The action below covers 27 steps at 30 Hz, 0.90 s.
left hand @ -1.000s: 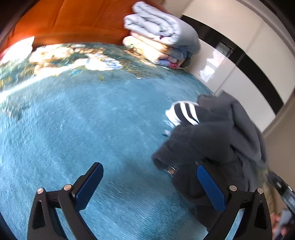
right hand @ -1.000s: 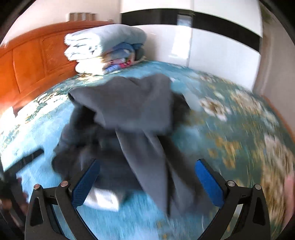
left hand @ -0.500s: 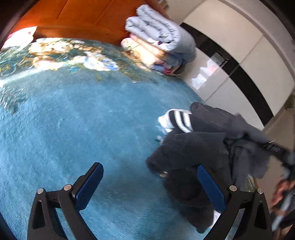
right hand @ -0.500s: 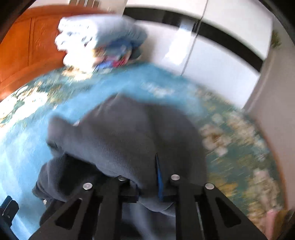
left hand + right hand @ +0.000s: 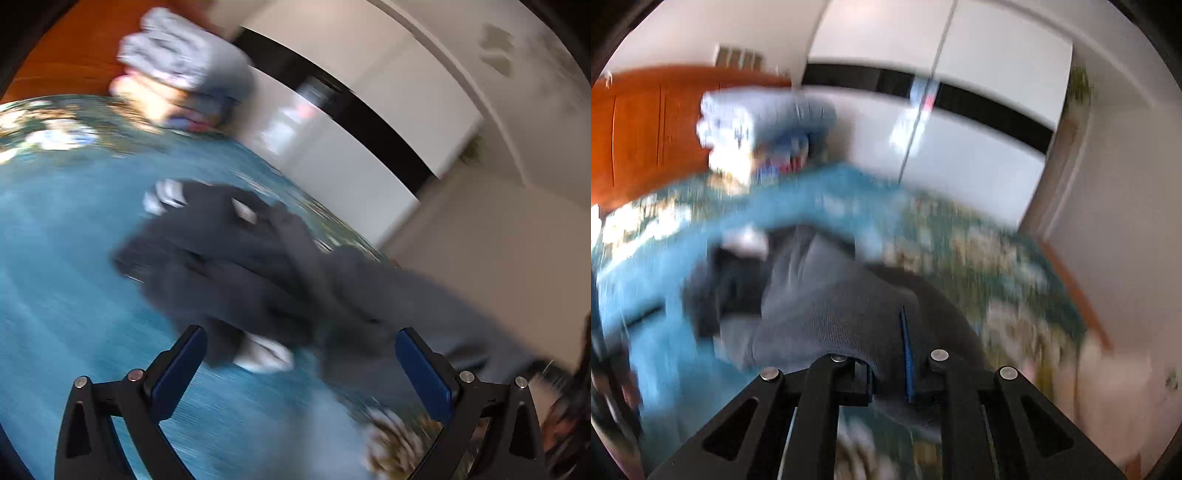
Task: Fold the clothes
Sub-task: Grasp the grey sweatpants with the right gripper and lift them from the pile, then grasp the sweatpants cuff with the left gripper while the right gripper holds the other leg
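Clothes lie in a dark grey heap (image 5: pixel 236 273) on a blue bedspread (image 5: pixel 62 258), with a white-striped piece (image 5: pixel 166 195) showing at the far edge of the heap and a white patch (image 5: pixel 266 356) at its near edge. One grey stretch of fabric (image 5: pixel 831 317) is drawn out of the heap toward the right gripper (image 5: pixel 890 373), whose jaws are pressed nearly together and pinch the cloth; it bulges up over the narrow gap between the blue pads. In the left wrist view that same stretch runs out to the right edge of the frame.

The left gripper (image 5: pixel 299 369) hovers at the near side of the heap with its jaws spread wide and nothing between the pads; the fabric lies beyond and below them.

Farther back on the bed a stack of folded bedding (image 5: pixel 764 136) rests against an orange wooden headboard (image 5: pixel 639 129). The bedspread has a pale flower pattern (image 5: pixel 979 258) toward its right side. Behind the bed stands a white wardrobe (image 5: pixel 979 110) crossed by a black band. Both views are blurred, so finer detail of the clothes cannot be told.
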{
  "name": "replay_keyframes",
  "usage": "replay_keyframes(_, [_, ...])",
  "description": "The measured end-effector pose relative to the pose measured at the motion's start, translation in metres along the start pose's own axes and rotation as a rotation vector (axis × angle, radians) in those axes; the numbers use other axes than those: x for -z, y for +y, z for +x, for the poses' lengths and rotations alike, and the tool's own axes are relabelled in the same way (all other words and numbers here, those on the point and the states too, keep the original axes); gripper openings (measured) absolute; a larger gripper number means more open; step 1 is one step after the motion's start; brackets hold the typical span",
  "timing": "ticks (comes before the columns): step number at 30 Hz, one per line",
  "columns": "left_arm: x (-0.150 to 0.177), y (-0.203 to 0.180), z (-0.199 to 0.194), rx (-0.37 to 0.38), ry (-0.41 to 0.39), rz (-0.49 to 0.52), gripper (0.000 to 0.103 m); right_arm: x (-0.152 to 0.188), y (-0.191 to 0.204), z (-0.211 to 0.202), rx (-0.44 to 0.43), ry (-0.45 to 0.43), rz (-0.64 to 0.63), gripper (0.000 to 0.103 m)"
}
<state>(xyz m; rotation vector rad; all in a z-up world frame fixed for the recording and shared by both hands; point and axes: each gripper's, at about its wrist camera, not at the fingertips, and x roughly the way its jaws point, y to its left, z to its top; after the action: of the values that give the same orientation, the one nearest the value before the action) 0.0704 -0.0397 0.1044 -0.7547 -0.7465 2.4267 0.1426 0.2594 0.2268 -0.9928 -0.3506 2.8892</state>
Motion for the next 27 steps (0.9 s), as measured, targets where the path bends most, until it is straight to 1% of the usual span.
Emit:
replay_keyframes(2, [0.006,-0.022,0.01,0.029,0.037,0.035,0.103,0.053,-0.011,0.003,-0.044,0.077,0.049,0.013])
replay_keyframes(5, [0.008,-0.049,0.031,0.069,0.112,0.073,0.103,0.114,-0.013,0.007,-0.113,0.137,0.113,0.012])
replay_keyframes(7, [0.007,-0.066,0.046,0.088,0.153,0.102,0.103,0.145,-0.015,0.004,-0.135,0.137,0.145,0.012])
replay_keyframes(9, [0.001,-0.082,0.061,0.113,0.207,0.123,0.103,0.16,-0.02,-0.003,-0.154,0.118,0.176,0.012])
replay_keyframes(11, [-0.005,-0.092,0.08,0.128,0.252,0.115,0.103,0.166,-0.022,-0.006,-0.177,0.108,0.182,0.012])
replay_keyframes(14, [-0.019,-0.094,0.111,0.141,0.311,0.074,0.103,0.172,-0.024,-0.009,-0.216,0.094,0.184,0.015])
replay_keyframes(15, [-0.023,-0.094,0.121,0.13,0.325,0.065,0.103,0.173,-0.024,-0.01,-0.234,0.09,0.184,0.019])
replay_keyframes(17, [-0.028,-0.091,0.138,0.109,0.354,0.062,0.102,0.178,-0.031,-0.019,-0.292,0.062,0.189,0.03])
replay_keyframes(19, [-0.027,-0.092,0.153,0.094,0.378,0.079,0.102,0.185,-0.047,-0.03,-0.329,0.031,0.219,0.053])
replay_keyframes(20, [-0.026,-0.091,0.159,0.087,0.39,0.081,0.102,0.189,-0.057,-0.033,-0.336,0.009,0.24,0.059])
replay_keyframes(21, [-0.025,-0.09,0.165,0.086,0.4,0.077,0.102,0.191,-0.068,-0.032,-0.324,-0.007,0.267,0.064])
replay_keyframes(22, [-0.024,-0.087,0.17,0.096,0.407,0.059,0.102,0.19,-0.08,-0.024,-0.307,-0.007,0.305,0.064])
replay_keyframes(23, [-0.023,-0.085,0.173,0.116,0.413,0.029,0.099,0.188,-0.092,-0.014,-0.29,-0.003,0.349,0.064])
replay_keyframes(25, [-0.021,-0.079,0.183,0.16,0.423,-0.038,0.091,0.178,-0.111,0.014,-0.315,0.009,0.436,0.064])
replay_keyframes(26, [-0.021,-0.077,0.185,0.167,0.427,-0.056,0.085,0.17,-0.115,0.031,-0.331,0.021,0.465,0.064])
replay_keyframes(27, [-0.02,-0.077,0.185,0.159,0.429,-0.061,0.076,0.162,-0.117,0.048,-0.346,0.035,0.489,0.064])
